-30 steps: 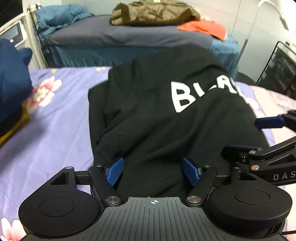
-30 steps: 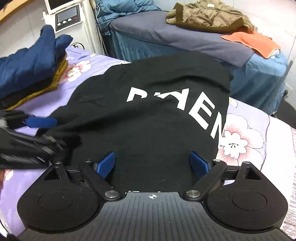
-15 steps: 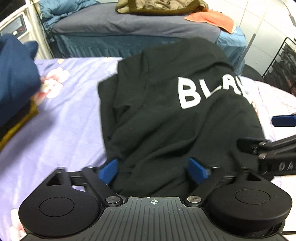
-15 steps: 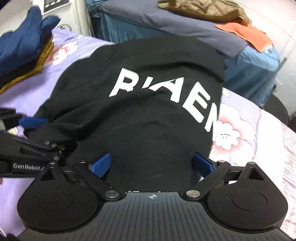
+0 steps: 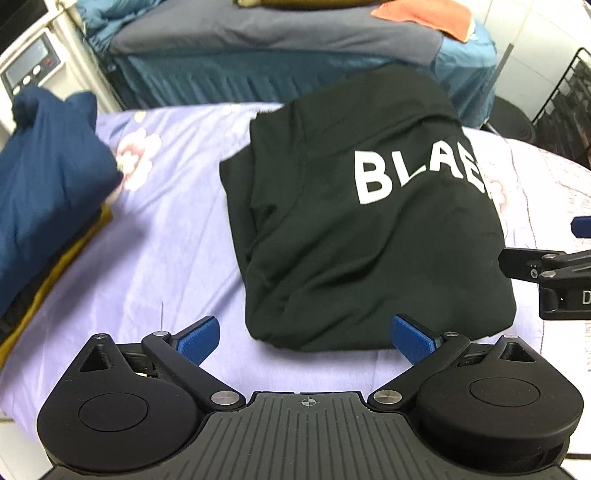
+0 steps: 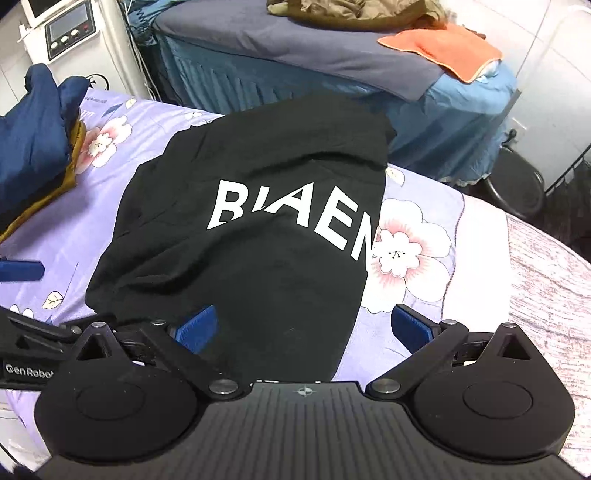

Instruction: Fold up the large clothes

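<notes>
Folded black shirt (image 5: 354,236) with white lettering, lying in a thick bundle on the lilac floral bedsheet (image 5: 162,251), its far edge at the far side of the bed, its near fold just ahead of both tools. Wrinkled along the left edge, with layers visible underneath; lettering partly creased in the right wrist view (image 6: 258,221).

Left gripper (image 5: 306,334) spread wide, blue pads (image 5: 197,338) apart and holding nothing, poised just short of the bundle's near edge; bare sheet under the left pad, the fold between and just beyond the pads. Right gripper (image 6: 302,328) likewise released, with its left pad over the black cloth and its right pad over the sheet beside the shirt's edge; no cloth pinched between them. Seen from the left wrist camera as a black linkage at the shirt's right side, close to the cloth.

To the left on the sheet, well apart from the shirt: a stack of folded clothes, navy garment (image 5: 44,177) on top, mustard layer (image 6: 70,166) beneath. Beyond the bed's far side, a second bed with grey cover (image 6: 332,48) and blue skirt, carrying an olive jacket (image 6: 354,9) and an orange cloth (image 6: 443,51). A white machine with a screen (image 6: 70,26) at far left. A black wire rack (image 5: 569,103) at far right.
</notes>
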Available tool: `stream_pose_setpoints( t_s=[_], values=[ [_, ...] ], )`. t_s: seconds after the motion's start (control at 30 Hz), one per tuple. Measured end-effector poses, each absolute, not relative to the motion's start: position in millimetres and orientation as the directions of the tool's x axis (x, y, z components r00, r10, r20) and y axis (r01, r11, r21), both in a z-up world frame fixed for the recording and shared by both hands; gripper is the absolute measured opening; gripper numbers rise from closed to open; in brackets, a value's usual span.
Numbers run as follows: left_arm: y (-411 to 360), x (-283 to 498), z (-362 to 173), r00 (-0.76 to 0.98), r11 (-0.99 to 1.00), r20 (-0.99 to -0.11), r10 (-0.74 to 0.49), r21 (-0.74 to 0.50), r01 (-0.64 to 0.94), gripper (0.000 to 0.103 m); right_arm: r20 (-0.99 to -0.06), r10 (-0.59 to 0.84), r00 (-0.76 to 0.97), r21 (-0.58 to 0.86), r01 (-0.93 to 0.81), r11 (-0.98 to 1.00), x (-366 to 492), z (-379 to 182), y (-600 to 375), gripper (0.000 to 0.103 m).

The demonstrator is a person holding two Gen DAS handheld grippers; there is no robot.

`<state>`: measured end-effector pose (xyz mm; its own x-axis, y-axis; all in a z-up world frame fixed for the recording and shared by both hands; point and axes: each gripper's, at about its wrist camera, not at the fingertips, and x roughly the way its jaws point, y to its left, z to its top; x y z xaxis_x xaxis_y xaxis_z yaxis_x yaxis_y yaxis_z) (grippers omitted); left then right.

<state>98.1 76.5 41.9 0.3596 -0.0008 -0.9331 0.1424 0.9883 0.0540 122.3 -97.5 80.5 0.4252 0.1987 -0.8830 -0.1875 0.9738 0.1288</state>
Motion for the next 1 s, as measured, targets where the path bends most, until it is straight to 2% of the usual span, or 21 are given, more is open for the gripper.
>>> stream_pose_setpoints(
  t_s=[1.0],
  values=[
    [74.9, 91.1, 30.0, 0.309, 0.989, -0.951, -0.012, 0.034, 0.144, 0.103, -0.902, 0.191, 0.388, 0.128, -0.183, 0.975, 113.9, 72.9, -91.8, 0.100]
  ],
)
